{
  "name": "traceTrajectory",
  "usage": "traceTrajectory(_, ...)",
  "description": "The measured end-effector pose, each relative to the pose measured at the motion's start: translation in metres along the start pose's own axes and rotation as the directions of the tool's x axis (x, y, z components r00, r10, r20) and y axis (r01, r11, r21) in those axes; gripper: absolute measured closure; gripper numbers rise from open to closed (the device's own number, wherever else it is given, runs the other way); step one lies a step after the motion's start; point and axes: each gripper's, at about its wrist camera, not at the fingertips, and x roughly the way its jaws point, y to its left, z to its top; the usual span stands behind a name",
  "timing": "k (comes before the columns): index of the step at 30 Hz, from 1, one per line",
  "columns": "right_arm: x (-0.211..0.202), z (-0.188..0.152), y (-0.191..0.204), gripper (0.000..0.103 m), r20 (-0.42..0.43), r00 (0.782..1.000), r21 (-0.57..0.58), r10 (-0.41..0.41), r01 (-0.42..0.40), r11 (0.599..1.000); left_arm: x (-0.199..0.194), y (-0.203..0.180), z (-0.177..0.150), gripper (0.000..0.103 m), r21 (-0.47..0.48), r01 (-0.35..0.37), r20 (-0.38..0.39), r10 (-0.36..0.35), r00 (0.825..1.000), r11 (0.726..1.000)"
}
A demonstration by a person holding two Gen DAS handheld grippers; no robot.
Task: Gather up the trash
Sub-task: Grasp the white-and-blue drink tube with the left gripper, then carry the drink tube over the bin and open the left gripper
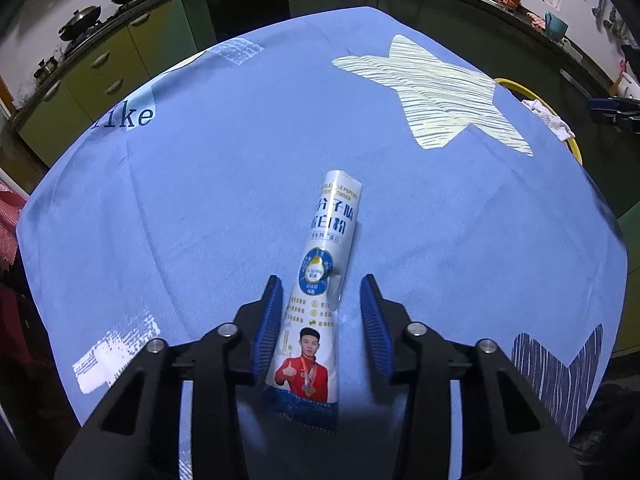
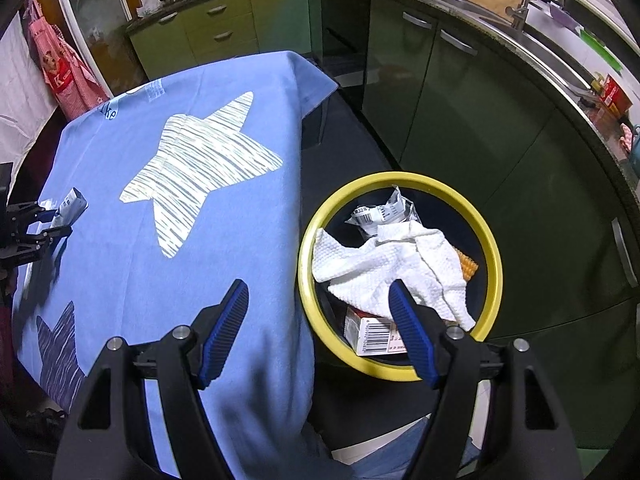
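A white rolled packet [image 1: 320,264] with printed text and a picture of a person lies on the blue star-print tablecloth [image 1: 200,200]. My left gripper [image 1: 322,280] straddles its near end. The left pad [image 1: 270,320] touches the packet, while a gap shows at the right pad [image 1: 374,320]. In the right wrist view the same packet [image 2: 70,208] and left gripper [image 2: 48,222] sit at the far left. My right gripper [image 2: 317,285] hangs open with nothing in it over the table's edge, beside the yellow-rimmed trash bin [image 2: 400,178].
The bin holds a white paper towel [image 2: 392,260], a barcoded carton [image 2: 372,336] and a crumpled wrapper [image 2: 384,212]. Green cabinets [image 2: 440,120] and a counter with a sink [image 2: 532,40] curve behind. Pans [image 1: 80,20] sit on the stove. A red apron [image 2: 60,72] hangs left.
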Motion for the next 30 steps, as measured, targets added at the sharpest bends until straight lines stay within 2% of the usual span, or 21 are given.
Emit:
traceTrajectory(4,0.003,-0.001,0.002,0.034,-0.007,1.0,-0.004,0.002,-0.002,1.0,-0.003,0.001,-0.004,0.078,-0.01,0.0,0.005,0.0,1.0,1.0)
traceTrajectory(13,0.003,-0.003,0.004,0.034,-0.002,1.0,-0.004,0.01,-0.01,1.0,-0.008,-0.005,-0.008,0.079,-0.011,0.012,0.003,-0.012,1.0,1.0)
traceTrajectory(20,-0.001,-0.007,0.001,0.034,0.004,1.0,0.007,0.009,-0.009,1.0,-0.029,-0.021,-0.004,0.079,0.022,0.01,0.041,-0.011,0.999,1.0)
traceTrajectory(26,-0.008,-0.02,-0.009,0.034,0.013,1.0,0.044,0.004,-0.004,0.999,-0.054,-0.053,0.016,0.079,0.079,0.02,0.082,-0.026,0.996,0.997)
traceTrajectory(30,-0.012,-0.038,-0.022,0.034,0.01,1.0,0.085,-0.025,0.024,0.996,-0.068,-0.085,0.037,0.079,0.15,0.072,0.102,-0.088,0.991,0.986)
